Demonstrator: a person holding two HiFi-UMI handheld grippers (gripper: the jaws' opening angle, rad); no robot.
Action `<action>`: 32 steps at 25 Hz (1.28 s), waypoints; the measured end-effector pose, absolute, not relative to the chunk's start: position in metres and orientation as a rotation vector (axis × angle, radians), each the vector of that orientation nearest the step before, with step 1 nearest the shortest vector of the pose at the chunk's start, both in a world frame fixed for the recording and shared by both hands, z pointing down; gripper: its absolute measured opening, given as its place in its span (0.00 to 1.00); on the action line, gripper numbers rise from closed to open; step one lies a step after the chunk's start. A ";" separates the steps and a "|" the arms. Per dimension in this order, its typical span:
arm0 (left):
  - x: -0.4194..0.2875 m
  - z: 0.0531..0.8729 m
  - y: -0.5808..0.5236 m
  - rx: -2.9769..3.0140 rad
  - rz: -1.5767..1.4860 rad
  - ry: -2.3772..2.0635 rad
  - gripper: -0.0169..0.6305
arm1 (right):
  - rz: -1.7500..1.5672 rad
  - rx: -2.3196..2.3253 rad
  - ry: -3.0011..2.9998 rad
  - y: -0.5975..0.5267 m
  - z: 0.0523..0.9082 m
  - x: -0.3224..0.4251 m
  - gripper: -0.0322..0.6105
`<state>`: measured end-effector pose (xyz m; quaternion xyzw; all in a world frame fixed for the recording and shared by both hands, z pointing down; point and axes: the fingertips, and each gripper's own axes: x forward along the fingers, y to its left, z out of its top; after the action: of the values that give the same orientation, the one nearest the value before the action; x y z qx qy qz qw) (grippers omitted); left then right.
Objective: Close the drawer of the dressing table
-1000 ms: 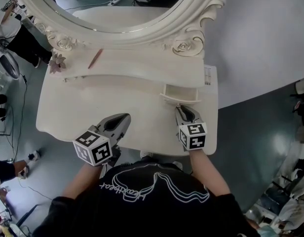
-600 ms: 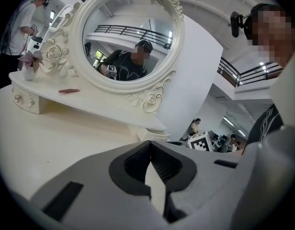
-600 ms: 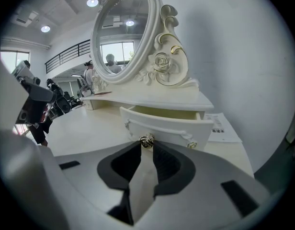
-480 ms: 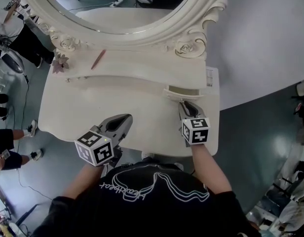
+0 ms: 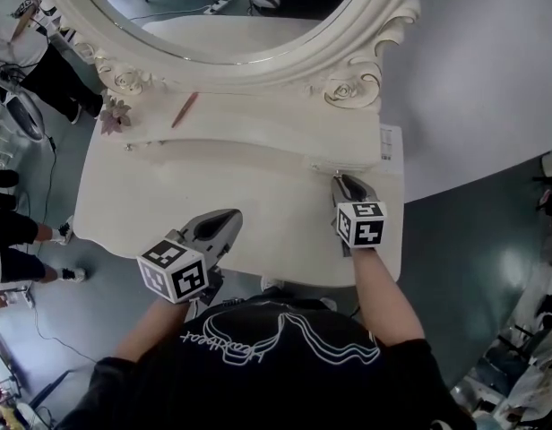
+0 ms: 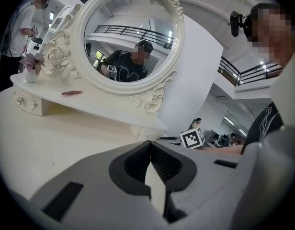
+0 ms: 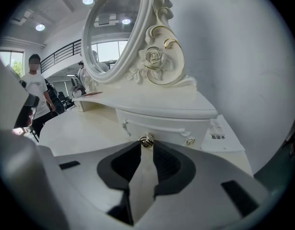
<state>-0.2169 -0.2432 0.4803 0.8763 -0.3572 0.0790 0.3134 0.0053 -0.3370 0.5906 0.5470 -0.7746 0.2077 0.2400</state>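
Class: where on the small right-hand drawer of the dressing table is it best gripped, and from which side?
Grip the small round knob on the drawer front, coming straight at it from the front. It stands proud of that flat face, and the drawer likely slides along that same line.

- The mirror point(image 5: 231, 16) stands at the dressing table's point(image 5: 168, 195) rear edge.
- A pen point(image 5: 184, 109) and flower point(image 5: 113, 115) lie at the shelf's point(image 5: 258, 125) left end.
- The drawer point(image 7: 162, 123) sits under its right end, your right gripper point(image 7: 146, 146) around its knob point(image 7: 146, 139).
- Your left gripper point(image 5: 227, 218) is near the front edge.
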 end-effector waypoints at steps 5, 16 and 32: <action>-0.222 0.483 -0.244 2.301 0.211 -0.949 0.03 | 0.565 1.507 -2.115 -0.345 0.591 0.006 0.18; -0.231 0.487 -0.248 2.284 0.204 -0.971 0.03 | 0.552 1.507 -2.114 -0.358 0.592 0.005 0.18; -0.178 0.450 -0.228 2.345 0.150 -0.939 0.03 | 0.592 1.269 -2.515 -0.277 0.493 -0.003 0.05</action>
<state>-0.1777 -0.2277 0.4505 0.8837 -0.3540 0.0564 0.3010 -0.0034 -0.2766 0.4927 0.4372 -0.8661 0.2037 0.1311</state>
